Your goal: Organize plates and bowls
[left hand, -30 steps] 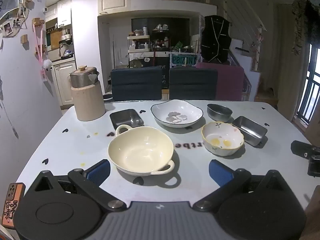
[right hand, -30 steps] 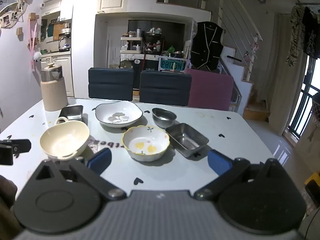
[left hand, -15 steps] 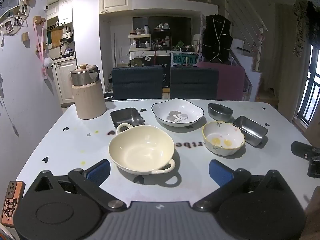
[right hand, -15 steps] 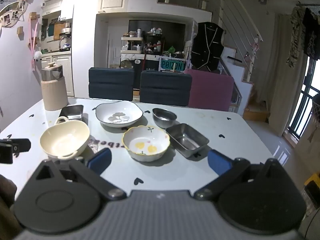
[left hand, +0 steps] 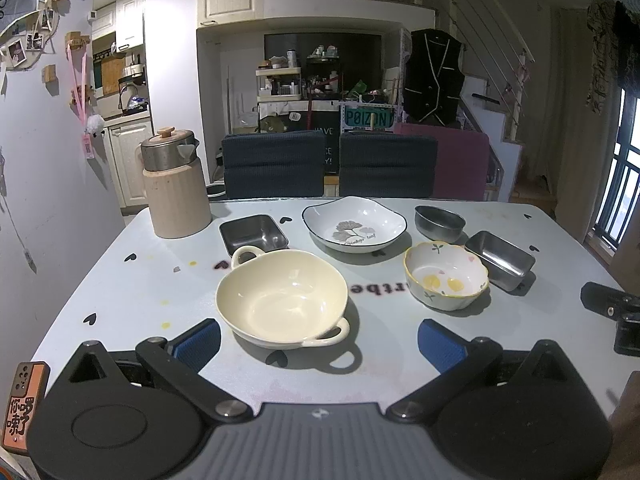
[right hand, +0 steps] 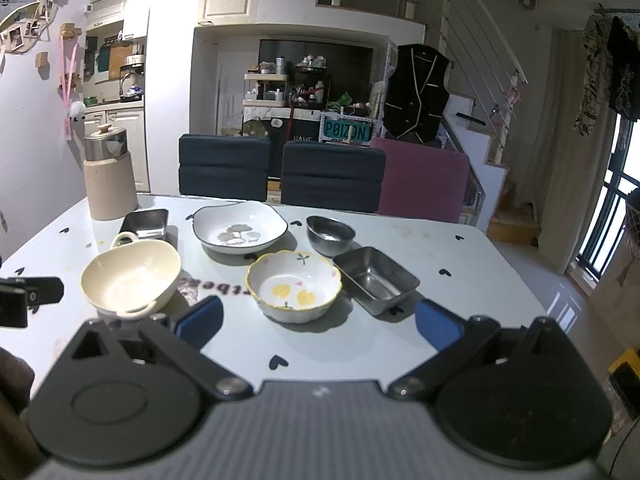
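Observation:
On the pale table [left hand: 120, 280] stand a cream two-handled bowl [left hand: 282, 298], a white leaf-print plate [left hand: 354, 224], a floral yellow-rimmed bowl [left hand: 446, 276], a round steel bowl [left hand: 439, 222] and two steel trays [left hand: 253, 234] [left hand: 500, 254]. My left gripper [left hand: 319, 340] is open and empty, just short of the cream bowl. My right gripper [right hand: 318, 322] is open and empty, just short of the floral bowl [right hand: 294, 286]. The right wrist view also has the cream bowl [right hand: 130, 274], plate [right hand: 239, 230], round steel bowl [right hand: 330, 234] and steel trays [right hand: 376, 278] [right hand: 146, 222].
A beige kettle with a steel lid [left hand: 174, 190] stands at the table's far left. Two dark chairs [left hand: 274, 164] and a pink one [left hand: 460, 166] line the far edge. A small orange object [left hand: 20, 404] lies at the near left corner.
The left wrist view has shifted slightly, with the dishes a touch lower and nearer. The right gripper and all dishes stay put.

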Tool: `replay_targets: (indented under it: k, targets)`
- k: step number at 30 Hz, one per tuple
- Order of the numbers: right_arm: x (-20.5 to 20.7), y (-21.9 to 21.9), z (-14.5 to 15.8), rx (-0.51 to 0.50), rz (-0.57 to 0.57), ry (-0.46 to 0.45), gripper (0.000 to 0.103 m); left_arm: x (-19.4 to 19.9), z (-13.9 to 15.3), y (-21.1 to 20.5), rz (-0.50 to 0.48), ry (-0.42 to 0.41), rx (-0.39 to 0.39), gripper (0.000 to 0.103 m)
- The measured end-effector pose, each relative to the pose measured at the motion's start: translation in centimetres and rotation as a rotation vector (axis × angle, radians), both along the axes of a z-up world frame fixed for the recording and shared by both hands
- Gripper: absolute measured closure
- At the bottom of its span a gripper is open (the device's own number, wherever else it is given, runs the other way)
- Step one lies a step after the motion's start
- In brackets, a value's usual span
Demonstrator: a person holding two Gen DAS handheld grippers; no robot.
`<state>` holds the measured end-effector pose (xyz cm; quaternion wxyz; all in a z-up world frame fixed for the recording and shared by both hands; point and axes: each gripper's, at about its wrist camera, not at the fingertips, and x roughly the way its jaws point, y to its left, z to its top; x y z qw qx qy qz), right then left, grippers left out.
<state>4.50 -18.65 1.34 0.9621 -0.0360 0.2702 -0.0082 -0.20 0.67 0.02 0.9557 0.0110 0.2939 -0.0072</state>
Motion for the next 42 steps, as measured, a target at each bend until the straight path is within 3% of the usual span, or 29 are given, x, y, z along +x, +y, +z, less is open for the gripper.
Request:
replay_targets:
  k: [42]
  targets:
    - [0.00, -0.02, -0.02, -0.003, 0.001, 0.003, 0.000, 0.23, -0.72, -0.07, 0.002, 0.001, 0.002, 0.000]
